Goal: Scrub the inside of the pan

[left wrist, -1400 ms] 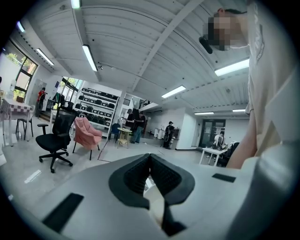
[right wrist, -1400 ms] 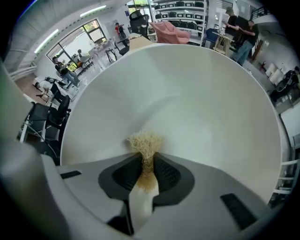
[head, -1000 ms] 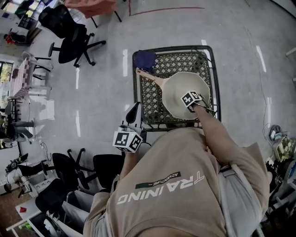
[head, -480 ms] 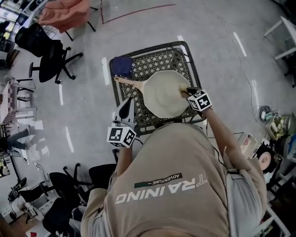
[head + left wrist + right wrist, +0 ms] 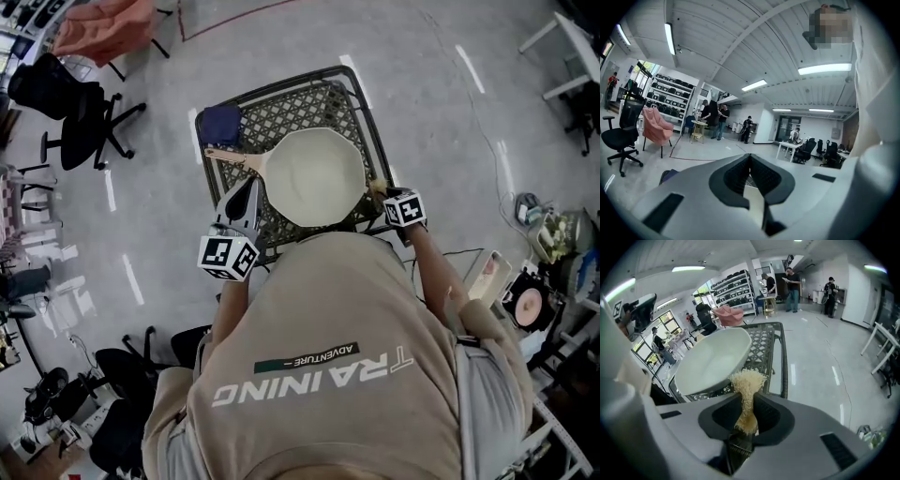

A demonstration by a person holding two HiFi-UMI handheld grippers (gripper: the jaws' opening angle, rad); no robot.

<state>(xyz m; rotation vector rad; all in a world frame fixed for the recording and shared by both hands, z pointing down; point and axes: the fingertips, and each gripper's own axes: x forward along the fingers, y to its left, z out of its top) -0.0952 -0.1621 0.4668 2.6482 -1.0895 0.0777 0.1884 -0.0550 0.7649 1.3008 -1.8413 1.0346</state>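
The pan (image 5: 314,176) sat upper centre on the mesh surface (image 5: 281,112), its pale inside looking clean; the right hand-held gripper (image 5: 384,194), clamped on a scrubber (image 5: 747,380), hung just off its right rim, the left hand-held gripper (image 5: 246,192) closed and empty, so scrubbing seemed paused or finished.

The person's back (image 5: 328,356) partly hides the table (image 5: 286,111).
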